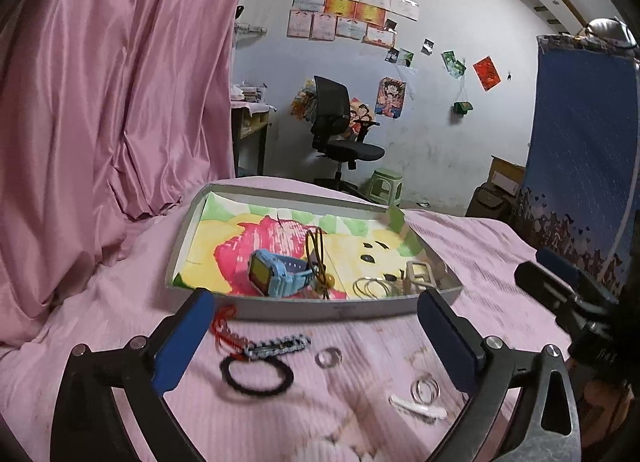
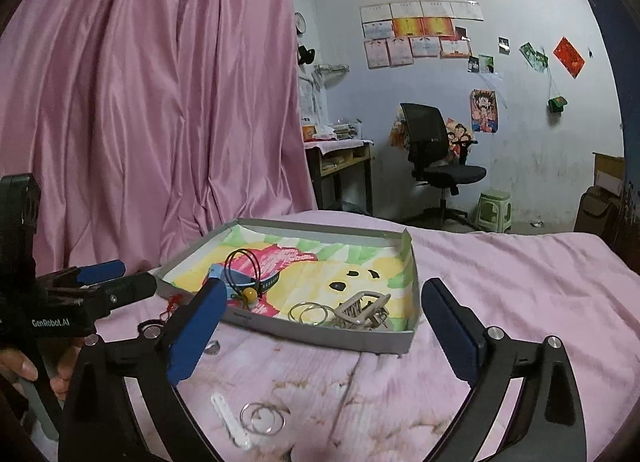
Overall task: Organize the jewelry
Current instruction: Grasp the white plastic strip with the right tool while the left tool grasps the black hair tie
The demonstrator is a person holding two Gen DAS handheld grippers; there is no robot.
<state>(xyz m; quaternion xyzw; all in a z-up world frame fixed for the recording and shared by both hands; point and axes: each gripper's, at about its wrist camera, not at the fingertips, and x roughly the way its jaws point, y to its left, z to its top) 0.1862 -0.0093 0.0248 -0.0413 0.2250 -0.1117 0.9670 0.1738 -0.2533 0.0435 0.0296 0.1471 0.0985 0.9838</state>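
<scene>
- A shallow cardboard tray (image 1: 320, 312) on the pink bedspread (image 1: 480, 246) already holds a blue smartwatch (image 1: 276, 272), bangles (image 1: 370, 286) and a hair claw (image 2: 362, 312).
- Both the left gripper (image 1: 312, 336) and right gripper (image 2: 324, 328) hover spread wide, empty.
- A black hair tie (image 1: 256, 376), braided bracelet (image 1: 278, 345), small ring (image 1: 329, 357) and hoop pair (image 2: 263, 418) lie loose in front of the tray; thin hoops may slip from broad pads or sink into soft fabric.

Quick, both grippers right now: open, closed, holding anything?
Left hand-held gripper: open, holding nothing, above the loose pieces on the pink bedsheet.
Right hand-held gripper: open, holding nothing, in front of the shallow grey cardboard tray.
</scene>
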